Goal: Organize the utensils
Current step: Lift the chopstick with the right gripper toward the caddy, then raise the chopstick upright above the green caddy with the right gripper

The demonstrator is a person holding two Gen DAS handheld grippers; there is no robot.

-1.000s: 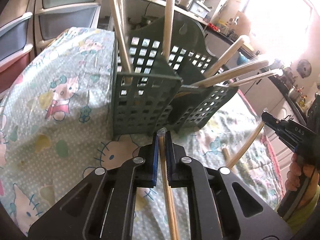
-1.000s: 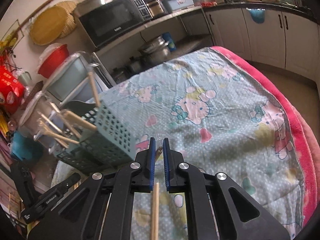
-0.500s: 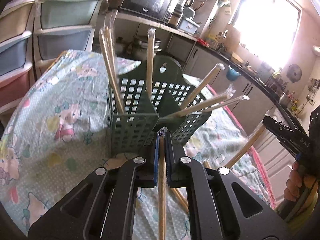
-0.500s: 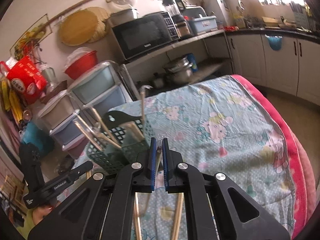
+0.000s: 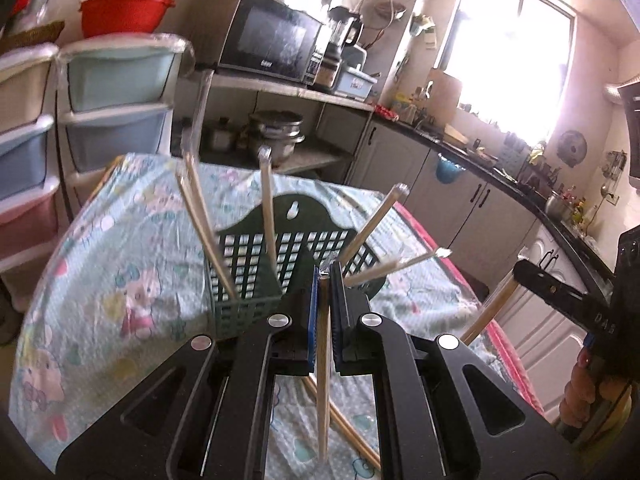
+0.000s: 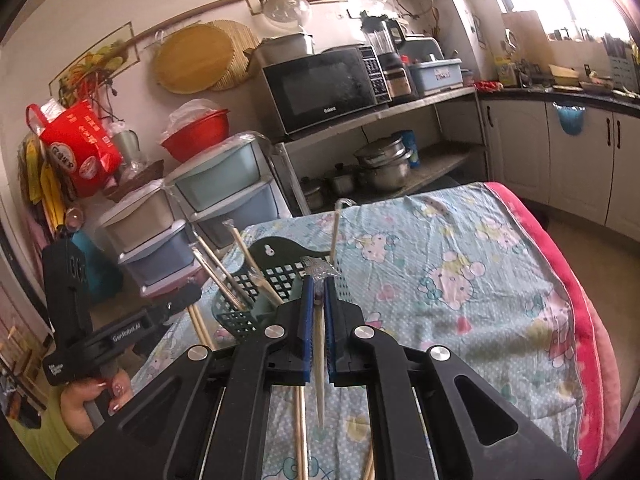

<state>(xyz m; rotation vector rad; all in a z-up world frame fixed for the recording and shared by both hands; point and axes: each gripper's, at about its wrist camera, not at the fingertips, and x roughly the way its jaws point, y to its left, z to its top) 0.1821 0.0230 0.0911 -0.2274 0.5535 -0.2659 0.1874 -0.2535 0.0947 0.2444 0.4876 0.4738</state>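
A dark green perforated utensil holder [image 5: 256,268] [image 6: 280,280] stands on the cartoon-print cloth, with several wrapped wooden chopsticks [image 5: 204,224] [image 6: 248,260] leaning out of it. My left gripper [image 5: 325,276] is shut on a wooden chopstick [image 5: 323,392] that hangs down between its blue pads, held above the table just in front of the holder. My right gripper [image 6: 317,286] is shut on another wrapped chopstick [image 6: 319,364], also hanging below the jaws. Each gripper shows at the other view's edge: right [image 5: 560,292], left [image 6: 120,328]. More loose chopsticks [image 5: 344,424] [image 6: 299,432] lie on the cloth below.
The cloth-covered table [image 6: 460,280] has a pink edge [image 6: 580,320] on the right. Plastic drawer units [image 5: 116,112] stand behind the table on the left, a shelf with a microwave [image 6: 324,88] and pots [image 6: 380,164] behind, and kitchen cabinets [image 5: 460,204] to the right.
Both grippers have risen with their chopsticks, so the holder now sits lower and farther in both views and more of the kitchen shows. Both stay shut.
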